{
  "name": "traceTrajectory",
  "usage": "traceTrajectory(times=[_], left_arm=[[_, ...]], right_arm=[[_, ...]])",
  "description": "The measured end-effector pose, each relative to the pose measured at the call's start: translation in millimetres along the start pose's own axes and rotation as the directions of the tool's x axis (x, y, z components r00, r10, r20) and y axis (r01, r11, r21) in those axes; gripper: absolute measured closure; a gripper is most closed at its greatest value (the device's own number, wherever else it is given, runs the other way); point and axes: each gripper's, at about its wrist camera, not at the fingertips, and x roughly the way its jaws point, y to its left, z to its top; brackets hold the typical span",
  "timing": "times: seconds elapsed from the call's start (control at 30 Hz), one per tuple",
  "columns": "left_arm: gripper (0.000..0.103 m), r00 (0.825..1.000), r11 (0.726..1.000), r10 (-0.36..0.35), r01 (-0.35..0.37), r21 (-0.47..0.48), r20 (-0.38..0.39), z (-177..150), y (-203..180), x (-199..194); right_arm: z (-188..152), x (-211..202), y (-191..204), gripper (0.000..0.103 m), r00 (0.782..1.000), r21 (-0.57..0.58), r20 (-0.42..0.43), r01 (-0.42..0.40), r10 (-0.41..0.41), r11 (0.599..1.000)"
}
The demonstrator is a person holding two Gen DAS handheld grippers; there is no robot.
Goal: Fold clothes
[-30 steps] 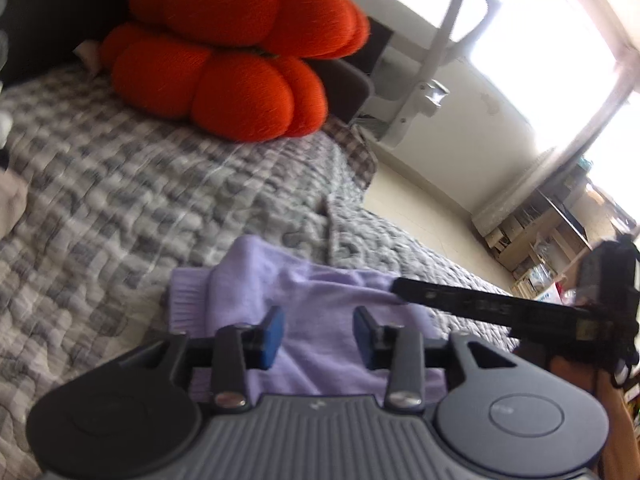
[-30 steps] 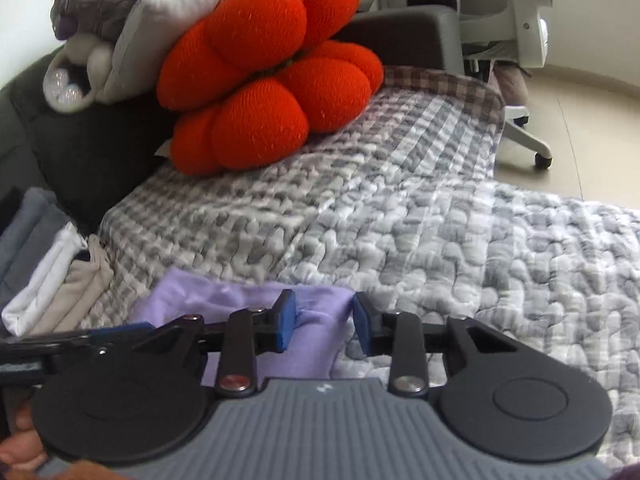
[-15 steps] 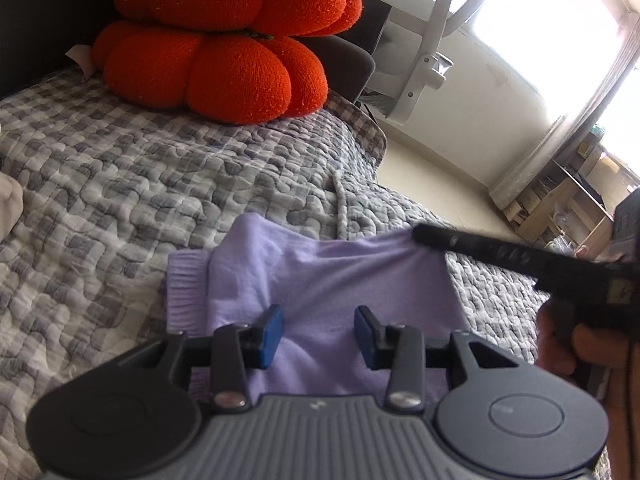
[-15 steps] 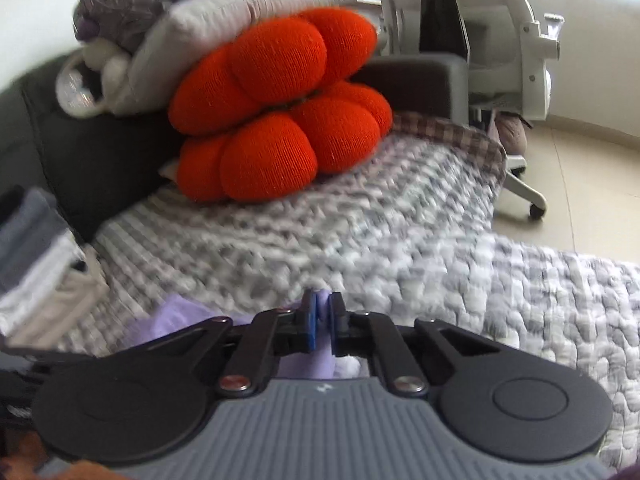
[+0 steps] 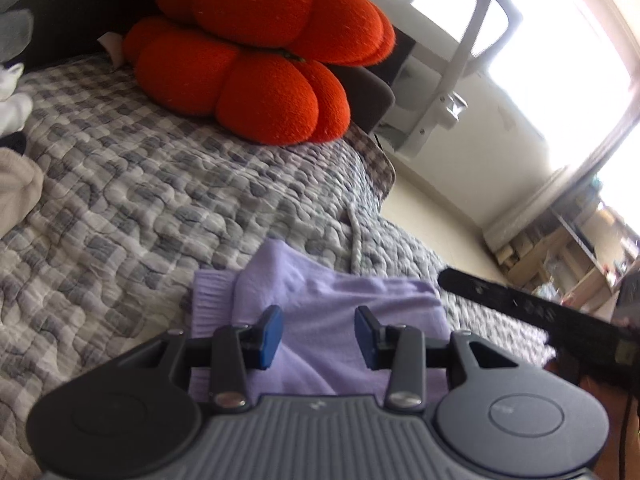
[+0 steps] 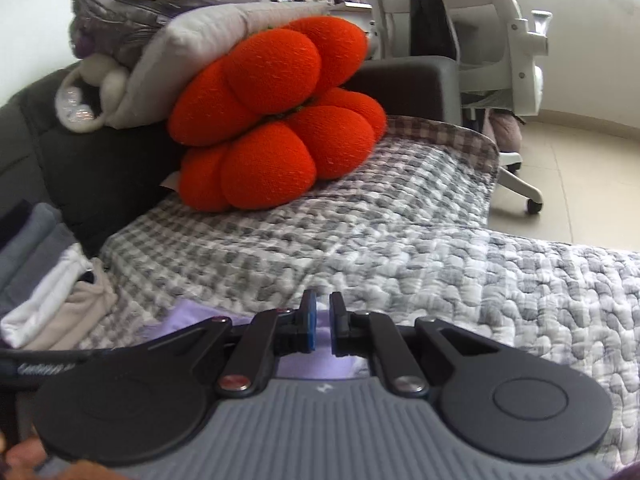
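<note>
Showing solely in the right view: stacked clothes (image 6: 44, 280) beside lilac garment (image 6: 192, 316)

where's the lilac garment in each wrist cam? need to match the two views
Left wrist: lilac garment lies bottom centre on the grey quilt, spread past and beneath the open left tool.
Right wrist: only a strip shows low and left of centre, mostly hidden behind the right tool.
Shared landmark: the orange pumpkin cushion at the quilt's far end.
</note>
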Motion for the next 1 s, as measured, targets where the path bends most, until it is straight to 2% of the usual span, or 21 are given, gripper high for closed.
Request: traceTrajectory(times=[0.1,0.2,0.3,0.4,0.57,0.63,0.93,1.0], left_arm=[[0.062,1.000,0.999,-0.017,0.017,-0.038,0.011,-0.8,8.5,1.7],[0.062,1.000,0.998,-0.023,0.024,-0.063,0.008,-2.7,13.8,3.0],[0.062,1.000,0.998,-0.020,0.021,-0.057,0.012,-2.7,11.8,1.2],[0.062,1.000,0.999,-0.008,0.008,-0.045,0.011,-2.9,8.7,1.1],[0.062,1.000,1.000,0.015,-0.015,-0.017,0.022,-4.4,2.6,1.7],[0.062,0.999,1.000,0.023,-0.022,-0.007,0.025,-4.9,1.4,2.1],[0.059,1.000,0.998,-0.003,0.005,-0.065,0.029,0.2,4.4,-6.9],[0.059,1.000,0.997,0.008,-0.008,-0.071,0.009,-1.3,6.2,-2.9]], right_arm=[[-4.5,1.3,11.0,0.095,0.999,-0.023,-0.035,-0.032,0.032,0.999],[-17.1,16.3,18.2,0.095,0.990,-0.047,-0.139,0.004,-0.010,0.999],[-21.7,12.1,20.4,0.096,0.992,-0.056,-0.123,0.014,-0.021,0.998],[-19.4,-3.3,25.9,0.086,0.992,-0.058,-0.124,-0.005,-0.002,0.998],[-36.9,-16.8,37.6,0.087,0.984,-0.173,-0.176,-0.026,-0.005,0.985],[-39.0,-22.2,39.5,0.087,0.983,-0.174,-0.182,-0.031,-0.001,0.984],[-52.4,-48.9,46.2,0.085,0.976,-0.250,-0.219,-0.051,-0.006,0.967],[-55.9,-49.1,44.3,0.088,0.973,-0.263,-0.230,-0.051,-0.012,0.963]])
